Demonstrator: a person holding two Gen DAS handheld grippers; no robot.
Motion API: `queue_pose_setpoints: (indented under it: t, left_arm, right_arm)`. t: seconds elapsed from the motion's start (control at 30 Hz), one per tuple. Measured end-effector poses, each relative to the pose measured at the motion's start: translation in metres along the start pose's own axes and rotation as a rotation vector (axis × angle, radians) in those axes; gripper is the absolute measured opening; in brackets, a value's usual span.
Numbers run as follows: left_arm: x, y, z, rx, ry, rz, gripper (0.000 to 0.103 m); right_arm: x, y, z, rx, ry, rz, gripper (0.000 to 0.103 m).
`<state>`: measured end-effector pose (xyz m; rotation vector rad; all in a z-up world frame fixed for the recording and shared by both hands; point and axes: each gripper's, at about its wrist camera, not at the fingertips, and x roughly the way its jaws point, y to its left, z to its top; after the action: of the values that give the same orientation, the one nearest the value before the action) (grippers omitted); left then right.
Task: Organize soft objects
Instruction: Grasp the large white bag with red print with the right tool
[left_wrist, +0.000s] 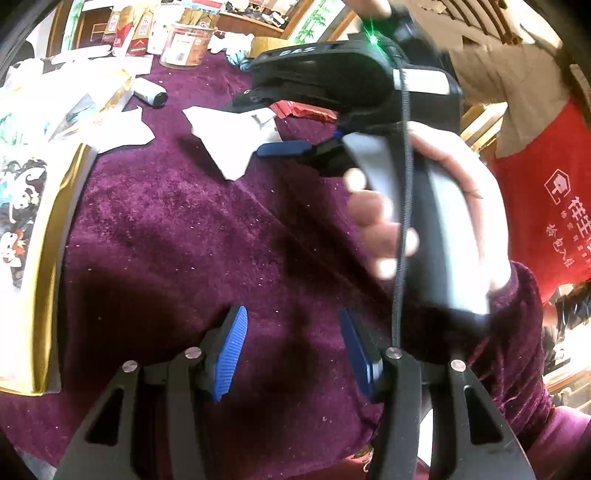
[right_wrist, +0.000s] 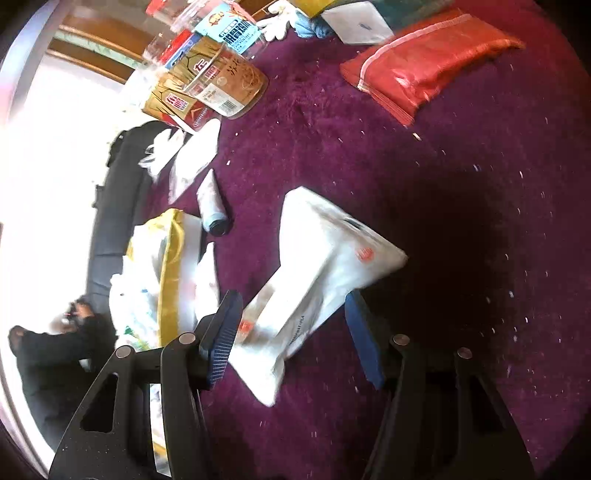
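Observation:
A white soft packet (right_wrist: 317, 273) lies on the purple cloth (right_wrist: 461, 177), between the spread fingers of my right gripper (right_wrist: 295, 328), which is open around its near end. In the left wrist view the same packet (left_wrist: 229, 136) lies under the right gripper (left_wrist: 284, 147). My left gripper (left_wrist: 291, 350) is open and empty above the purple cloth (left_wrist: 184, 229). A red soft pack (right_wrist: 424, 70) lies at the far right.
A gold-edged box (left_wrist: 40, 229) stands at the left. Jars and cartons (right_wrist: 218, 77) crowd the far edge, with a small white roll (right_wrist: 212, 206) and plastic bags (right_wrist: 147, 288) to the left. The person's hand (left_wrist: 443, 214) holds the right gripper's handle.

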<state>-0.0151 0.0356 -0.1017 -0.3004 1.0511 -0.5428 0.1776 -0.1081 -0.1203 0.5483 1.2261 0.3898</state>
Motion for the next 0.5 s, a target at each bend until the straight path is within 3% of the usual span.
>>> queue_pose_setpoints:
  t: [0.13,0.37,0.43,0.5]
  left_arm:
    - [0.0,0.002,0.0,-0.009,0.002,0.006,0.053]
    - [0.007,-0.004,0.004,-0.009,0.017,0.003,0.053]
    - [0.008,-0.006,0.004,-0.006,0.022,0.0,0.053]
    - [0.009,-0.004,0.005,-0.004,0.028,0.003,0.053]
  right_arm:
    - [0.003,0.014,0.0,-0.091,-0.061,-0.087,0.059]
    - [0.013,0.04,-0.02,-0.423,-0.084,-0.253,0.059]
    - [0.012,0.041,-0.024,-0.461,-0.079,-0.268,0.065]
    - [0.016,0.044,-0.025,-0.495,-0.061,-0.234,0.088]
